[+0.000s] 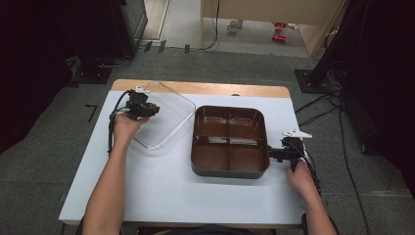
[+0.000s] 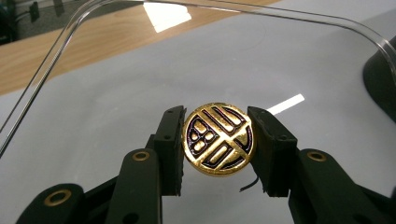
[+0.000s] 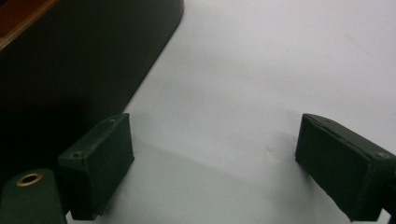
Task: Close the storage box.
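Note:
A clear plastic lid (image 1: 164, 117) with rounded corners is at the table's back left, raised at an angle on its left side. My left gripper (image 1: 147, 108) is shut on the lid's round gold knob (image 2: 218, 138), whose face has a black pattern; the black pads (image 2: 170, 140) press it from both sides. A brown four-compartment box (image 1: 230, 171) stands empty at the middle right of the white table (image 1: 161, 186). My right gripper (image 1: 274, 153) lies just off the box's right wall (image 3: 84, 60), open, with bare table between its pads (image 3: 336, 163).
The table's far edge is a bare wooden strip (image 1: 220, 89). Cables (image 1: 323, 105) and dark stands are on the grey floor around the table. The box's dark corner (image 2: 380, 84) is visible through the lid in the left gripper view.

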`<state>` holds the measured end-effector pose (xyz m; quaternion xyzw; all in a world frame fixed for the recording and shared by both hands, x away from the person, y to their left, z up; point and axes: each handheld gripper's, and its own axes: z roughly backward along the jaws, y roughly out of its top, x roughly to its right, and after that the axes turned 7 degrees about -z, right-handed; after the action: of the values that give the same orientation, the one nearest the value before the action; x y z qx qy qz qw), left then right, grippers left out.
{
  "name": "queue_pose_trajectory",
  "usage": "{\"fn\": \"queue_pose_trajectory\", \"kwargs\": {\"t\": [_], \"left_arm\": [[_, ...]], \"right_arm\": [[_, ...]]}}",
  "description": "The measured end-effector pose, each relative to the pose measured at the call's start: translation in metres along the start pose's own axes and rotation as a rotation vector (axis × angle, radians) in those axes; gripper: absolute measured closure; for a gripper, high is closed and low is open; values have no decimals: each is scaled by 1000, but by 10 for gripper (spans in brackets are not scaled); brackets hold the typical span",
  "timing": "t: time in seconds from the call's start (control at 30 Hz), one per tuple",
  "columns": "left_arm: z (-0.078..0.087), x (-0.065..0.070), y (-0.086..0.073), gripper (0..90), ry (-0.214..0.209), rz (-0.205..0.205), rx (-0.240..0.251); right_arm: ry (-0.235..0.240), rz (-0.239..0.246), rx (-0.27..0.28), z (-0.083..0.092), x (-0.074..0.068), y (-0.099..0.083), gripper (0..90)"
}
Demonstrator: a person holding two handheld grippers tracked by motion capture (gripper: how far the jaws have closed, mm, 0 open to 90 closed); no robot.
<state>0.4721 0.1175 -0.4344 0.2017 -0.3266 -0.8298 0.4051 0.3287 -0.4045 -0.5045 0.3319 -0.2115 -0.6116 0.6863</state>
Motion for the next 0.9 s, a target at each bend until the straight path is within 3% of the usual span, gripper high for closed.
{"fn": "queue_pose_trajectory", "kwargs": {"t": [0.27, 0.57, 0.9], "left_arm": [[34, 0, 7, 593, -39, -15, 30], [63, 24, 22, 593, -85, -80, 75], [67, 53, 41, 593, -183, -148, 117]], "right_arm": [[0, 0, 0, 0, 0, 0, 107], [2, -1, 0, 0, 0, 0, 107], [1, -3, -1, 0, 0, 0, 107]]}}
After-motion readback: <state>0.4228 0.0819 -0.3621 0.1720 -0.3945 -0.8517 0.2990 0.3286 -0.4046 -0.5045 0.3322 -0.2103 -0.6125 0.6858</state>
